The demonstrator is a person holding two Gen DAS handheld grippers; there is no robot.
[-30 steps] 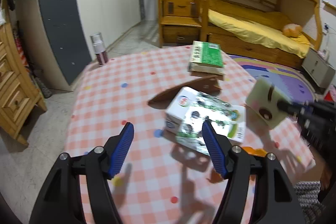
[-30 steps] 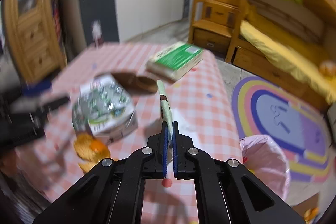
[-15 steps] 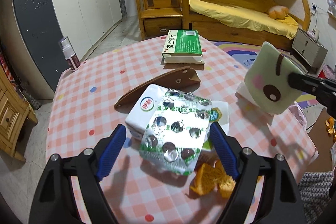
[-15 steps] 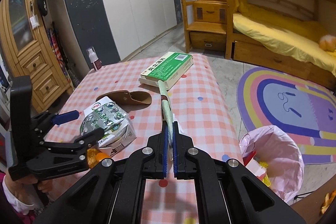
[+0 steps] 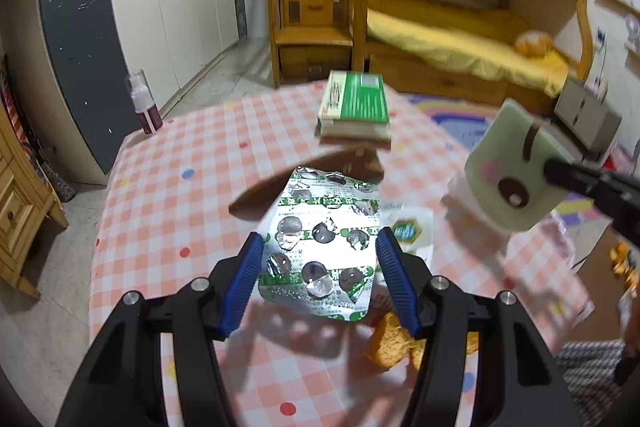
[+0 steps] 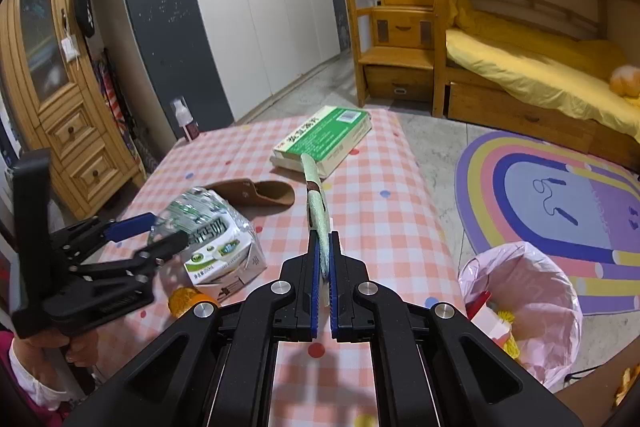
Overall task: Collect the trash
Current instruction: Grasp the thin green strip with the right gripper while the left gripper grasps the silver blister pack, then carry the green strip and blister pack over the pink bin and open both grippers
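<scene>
Left gripper (image 5: 318, 259) closing around the silver-green foil blister pack (image 5: 322, 241), its long axis running between the pads; right gripper (image 6: 324, 267) pinching a flat pale-green card (image 6: 316, 203)

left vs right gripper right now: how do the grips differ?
The left gripper stands wide, its jaws having just been closing across the foil blister pack; the right gripper is clamped tight on a thin green card, edge-on. The pack sits over the table. Both have blue pads.
</scene>
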